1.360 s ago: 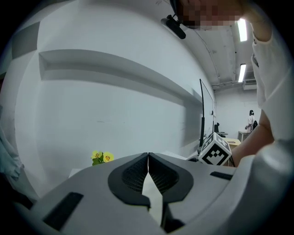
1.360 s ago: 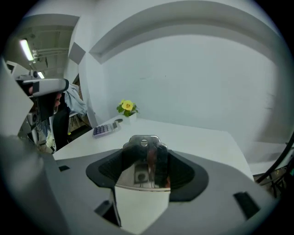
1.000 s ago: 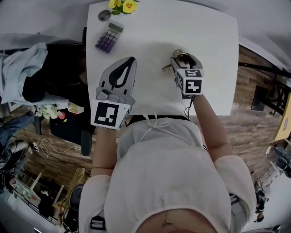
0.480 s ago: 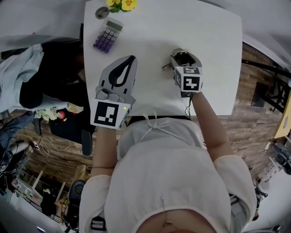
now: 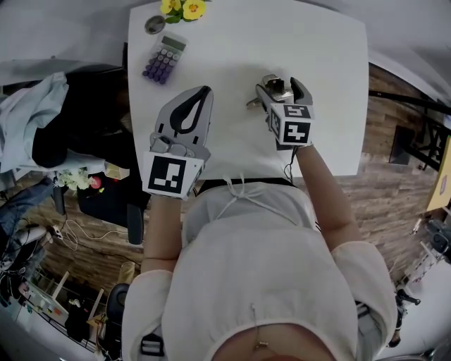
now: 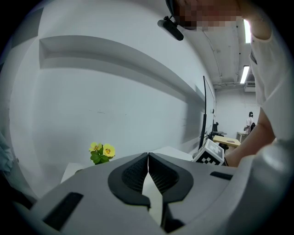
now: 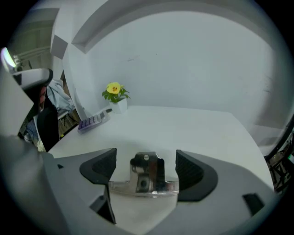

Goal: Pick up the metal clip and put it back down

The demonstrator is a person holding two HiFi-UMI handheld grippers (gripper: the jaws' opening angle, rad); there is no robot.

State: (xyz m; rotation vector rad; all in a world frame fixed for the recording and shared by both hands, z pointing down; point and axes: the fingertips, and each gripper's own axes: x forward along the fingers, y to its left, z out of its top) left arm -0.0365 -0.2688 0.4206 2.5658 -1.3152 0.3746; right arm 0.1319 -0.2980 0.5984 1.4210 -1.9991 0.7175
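Here: yellow flowers [image 7: 114,88] in white pot [image 7: 120,105]; metal clip [image 7: 147,173] lies on table [image 7: 197,128].

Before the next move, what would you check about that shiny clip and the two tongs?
1. Right tongs clear of the metal clip: the jaws have just been opening and the pads stand off it on both sides. Ok.
2. Clip lying on the white table: ok.
3. Left tongs shut and empty: ok.
4. Calculator and yellow flowers well away from the clip: ok.
5. Clip sitting flat underneath: cannot tell.
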